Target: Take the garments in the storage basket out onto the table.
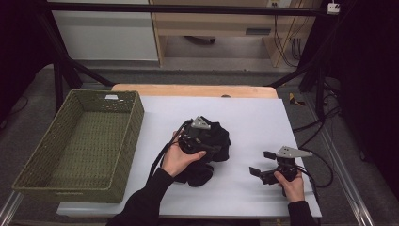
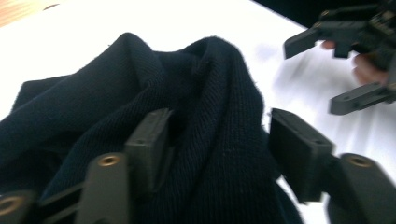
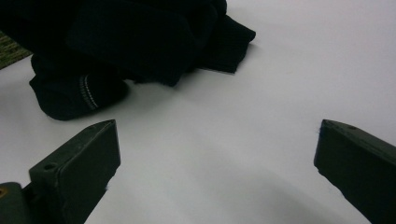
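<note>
A heap of dark navy knit clothing lies in the middle of the white table top. My left gripper is pushed into the heap. In the left gripper view its jaws stand apart around a raised fold of the knit, so the left gripper is open. The right-hand pad is just clear of the cloth. My right gripper rests low at the table's front right, open, with nothing between its fingers. It faces the clothing.
A green woven basket stands at the table's left, with nothing in it. A dark piece with a pale striped band lies at the near side of the heap. Bare white surface separates the heap and the right gripper.
</note>
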{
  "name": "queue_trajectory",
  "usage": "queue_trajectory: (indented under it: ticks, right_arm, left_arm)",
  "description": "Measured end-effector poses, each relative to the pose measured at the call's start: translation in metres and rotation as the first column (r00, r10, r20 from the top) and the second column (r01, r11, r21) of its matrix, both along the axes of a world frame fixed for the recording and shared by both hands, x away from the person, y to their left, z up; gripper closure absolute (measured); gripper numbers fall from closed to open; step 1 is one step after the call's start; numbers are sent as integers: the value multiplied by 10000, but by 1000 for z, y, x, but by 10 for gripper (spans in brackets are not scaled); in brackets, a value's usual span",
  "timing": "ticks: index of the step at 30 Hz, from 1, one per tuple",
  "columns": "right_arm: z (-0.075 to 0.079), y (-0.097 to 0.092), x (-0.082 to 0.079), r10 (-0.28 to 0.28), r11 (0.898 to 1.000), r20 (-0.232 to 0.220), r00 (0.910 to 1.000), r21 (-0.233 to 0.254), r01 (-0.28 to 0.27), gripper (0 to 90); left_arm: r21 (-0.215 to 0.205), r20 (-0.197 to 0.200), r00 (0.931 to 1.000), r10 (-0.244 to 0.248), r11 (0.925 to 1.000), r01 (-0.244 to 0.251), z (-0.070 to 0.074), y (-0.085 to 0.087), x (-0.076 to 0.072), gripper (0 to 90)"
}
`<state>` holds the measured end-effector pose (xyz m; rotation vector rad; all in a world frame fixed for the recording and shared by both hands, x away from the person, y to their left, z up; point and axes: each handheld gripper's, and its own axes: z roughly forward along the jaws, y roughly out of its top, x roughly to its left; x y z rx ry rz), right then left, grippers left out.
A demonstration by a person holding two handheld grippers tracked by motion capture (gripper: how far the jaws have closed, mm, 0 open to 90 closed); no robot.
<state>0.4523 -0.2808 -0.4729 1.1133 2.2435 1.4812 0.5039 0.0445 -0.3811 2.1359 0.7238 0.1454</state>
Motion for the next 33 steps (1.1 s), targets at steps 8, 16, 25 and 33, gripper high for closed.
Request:
queue_trajectory:
  ticks: [8, 16, 25, 33]
  right_arm:
    - [1, 1, 0, 25, 10000, 20, 10000, 47, -25, 9]
    - [6, 3, -1, -83, 9994, 87, 9999, 326, 80, 5]
    - [12, 12, -2, -307, 9990, 115, 9995, 337, 303, 5]
    - [17, 30, -4, -367, 9992, 32, 9993, 143, 366, 6]
  left_arm:
    - [-216, 29, 9997, 256, 9994, -256, 13, 25, -7, 62]
    - [-497, 184, 9929, 1177, 9919, -1167, 11, 62, -10, 9]
    - [-745, 53, 9813, 1926, 9786, -1917, -12, 104, -21, 9]
    - [-816, -229, 9753, 2196, 9719, -2208, -41, 120, -32, 9]
